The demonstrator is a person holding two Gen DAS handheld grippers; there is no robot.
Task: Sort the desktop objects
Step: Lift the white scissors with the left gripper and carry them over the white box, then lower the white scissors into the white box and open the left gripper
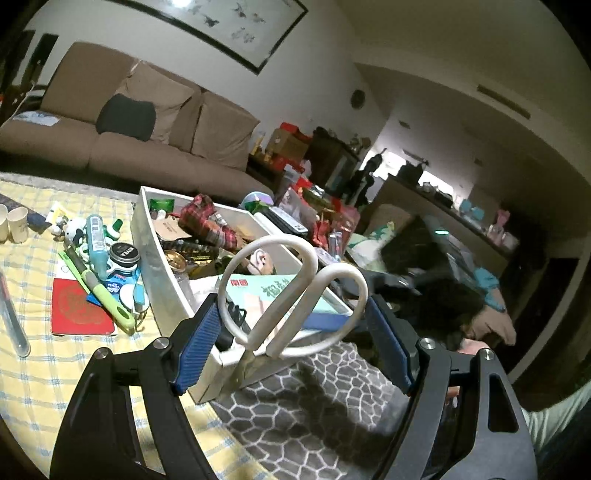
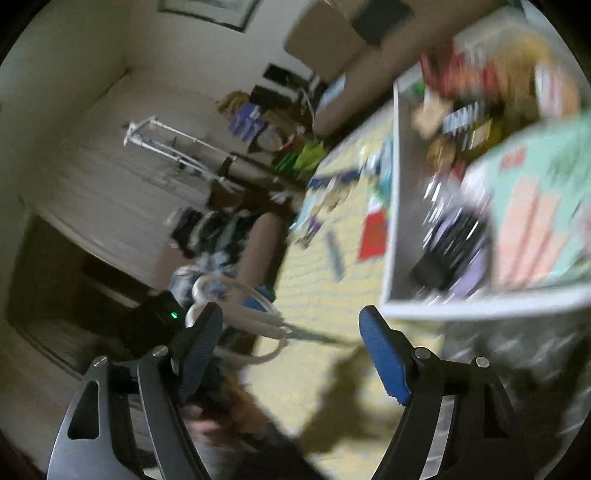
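Held scissors (image 1: 291, 295) in the left hand-held gripper (image 1: 295, 325), blue pads pressed against the outer sides of the two white handle loops, blades pointing down toward the grey patterned mat (image 1: 314, 406). Hovered just in front of the near corner of the white tray (image 1: 147, 236), above the mat and the yellow checked cloth (image 1: 29, 369) covering the bench. Stood wide and empty in the right hand-held gripper (image 2: 291, 332), jaws just closing a little with nothing between them, seen in a badly blurred view over the same cloth. Showed, in that right view, the scissors and the left tool off to the left of the jaws, apart from them. Crowded the tray with a pale green box (image 1: 280, 299), a red plaid pouch (image 1: 210, 221) and other small items too jumbled to name. Lay left of the tray: a red booklet (image 1: 79, 308), a green-handled tool (image 1: 107, 295), a round black tin (image 1: 125, 254) and a blue tube (image 1: 96, 240). Stood farther left, two paper cups (image 1: 14, 225). Sat beyond, a brown sofa (image 1: 129, 122) below a framed picture (image 1: 229, 26).
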